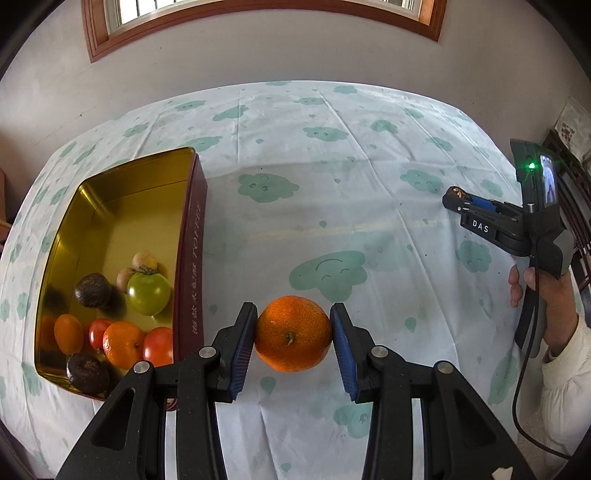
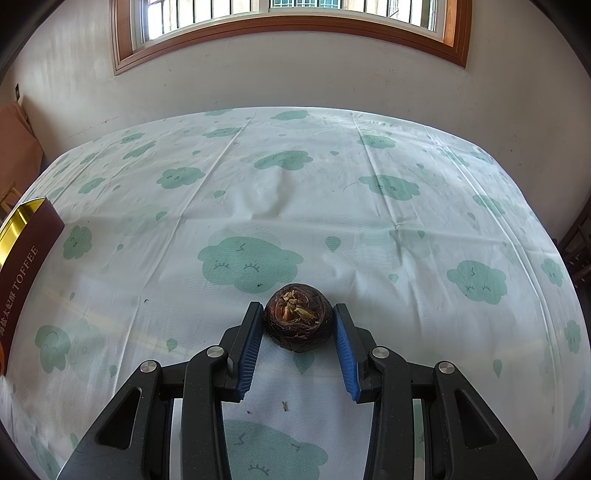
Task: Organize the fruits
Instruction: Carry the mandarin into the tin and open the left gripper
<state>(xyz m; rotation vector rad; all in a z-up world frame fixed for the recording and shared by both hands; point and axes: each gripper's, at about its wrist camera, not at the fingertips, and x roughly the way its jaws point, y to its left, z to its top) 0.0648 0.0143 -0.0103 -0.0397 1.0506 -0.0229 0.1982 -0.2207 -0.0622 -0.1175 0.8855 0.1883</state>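
Observation:
My left gripper (image 1: pixel 293 319) is shut on an orange (image 1: pixel 293 333), its blue pads pressing both sides, just right of the toffee tin (image 1: pixel 190 266). The tin is open, gold inside, and holds several fruits: a green tomato (image 1: pixel 149 293), oranges, red tomatoes and dark brown fruits. My right gripper (image 2: pixel 298 315) is shut on a dark brown wrinkled fruit (image 2: pixel 298 322) above the cloth. In the left wrist view the right gripper (image 1: pixel 458 197) shows at the far right with the brown fruit at its tip.
The table carries a white cloth with green cloud prints (image 2: pixel 295 206). The tin's dark red side (image 2: pixel 22 273) shows at the left edge of the right wrist view. A wall with a wood-framed window (image 2: pixel 288 26) stands behind the table.

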